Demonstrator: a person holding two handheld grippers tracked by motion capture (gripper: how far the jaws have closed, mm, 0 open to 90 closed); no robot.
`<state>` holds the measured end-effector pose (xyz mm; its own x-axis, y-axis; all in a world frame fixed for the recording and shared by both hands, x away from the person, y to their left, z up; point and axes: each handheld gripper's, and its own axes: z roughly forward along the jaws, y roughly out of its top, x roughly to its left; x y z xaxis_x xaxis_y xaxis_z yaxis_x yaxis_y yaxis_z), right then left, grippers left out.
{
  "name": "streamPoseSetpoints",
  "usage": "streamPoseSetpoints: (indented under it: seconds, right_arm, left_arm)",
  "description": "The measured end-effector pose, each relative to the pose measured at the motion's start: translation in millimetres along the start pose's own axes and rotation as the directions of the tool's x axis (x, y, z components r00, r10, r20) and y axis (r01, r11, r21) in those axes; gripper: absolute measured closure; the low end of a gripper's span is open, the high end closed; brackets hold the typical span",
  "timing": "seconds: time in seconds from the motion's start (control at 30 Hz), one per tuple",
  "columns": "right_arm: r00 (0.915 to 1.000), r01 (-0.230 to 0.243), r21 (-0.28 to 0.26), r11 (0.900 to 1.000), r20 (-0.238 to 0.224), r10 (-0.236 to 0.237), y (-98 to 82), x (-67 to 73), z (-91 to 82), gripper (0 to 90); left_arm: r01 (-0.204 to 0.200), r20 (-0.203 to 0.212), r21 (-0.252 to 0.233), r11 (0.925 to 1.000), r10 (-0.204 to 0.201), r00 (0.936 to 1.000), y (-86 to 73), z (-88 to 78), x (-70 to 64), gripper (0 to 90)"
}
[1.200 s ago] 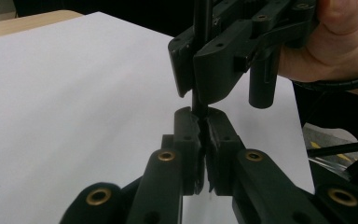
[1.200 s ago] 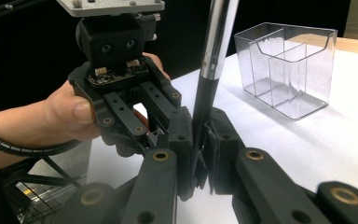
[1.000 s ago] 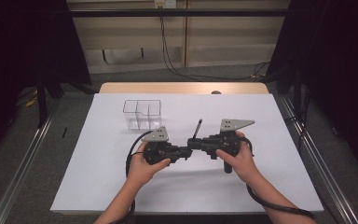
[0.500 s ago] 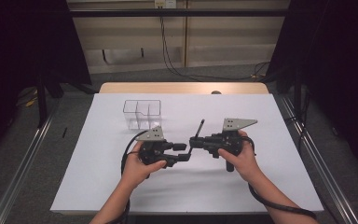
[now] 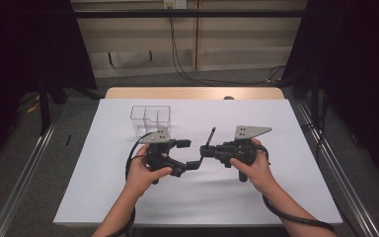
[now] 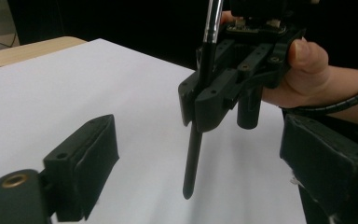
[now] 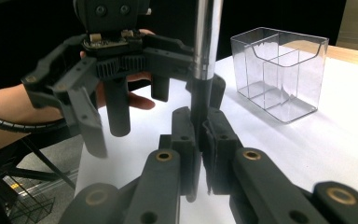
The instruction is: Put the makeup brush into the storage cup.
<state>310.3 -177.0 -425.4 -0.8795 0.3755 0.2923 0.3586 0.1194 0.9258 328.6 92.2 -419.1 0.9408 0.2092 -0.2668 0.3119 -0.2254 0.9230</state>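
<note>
My right gripper (image 5: 204, 150) is shut on a black pen (image 5: 210, 136) with a silver band, held near its middle. In the right gripper view the pads (image 7: 182, 133) pinch the pen (image 7: 206, 42), which stands upright. My left gripper (image 5: 189, 155) faces it from the left, and its jaws have just been opening; they stand wide apart. In the left gripper view the pen's lower end (image 6: 192, 163) hangs just above the white sheet, ahead of the gap between my left fingers (image 6: 86, 154), and touches neither. A hand holds each gripper.
A clear plastic container (image 5: 150, 118) with compartments stands on the white sheet (image 5: 276, 197) behind the left gripper, also seen as a clear box (image 7: 279, 70) in the right gripper view. The wooden table edge (image 5: 192, 92) runs along the far side.
The left gripper's jaws have opened from shut to wide apart, and the left hand has drawn back slightly to the left. The right gripper keeps its grip on the pen and stays put.
</note>
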Motion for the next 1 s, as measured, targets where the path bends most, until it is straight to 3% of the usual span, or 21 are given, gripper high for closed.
streamPoseSetpoints:
  seconds: [0.43,1.0]
  right_arm:
    - [1.0000,0.006,0.006,1.000,-0.002,-0.006,-1.1,0.7,1.5,84.7]
    - [0.9997,0.022,0.018,1.000,-0.007,-0.022,-2.8,2.5,4.2,84.7]
  left_arm:
    - [-0.003,0.012,-0.029,0.9996,0.003,0.9999,13.4,1.3,2.3,1.4]
    - [-0.028,0.016,-0.030,0.9992,0.029,0.9995,28.5,11.4,4.2,1.3]
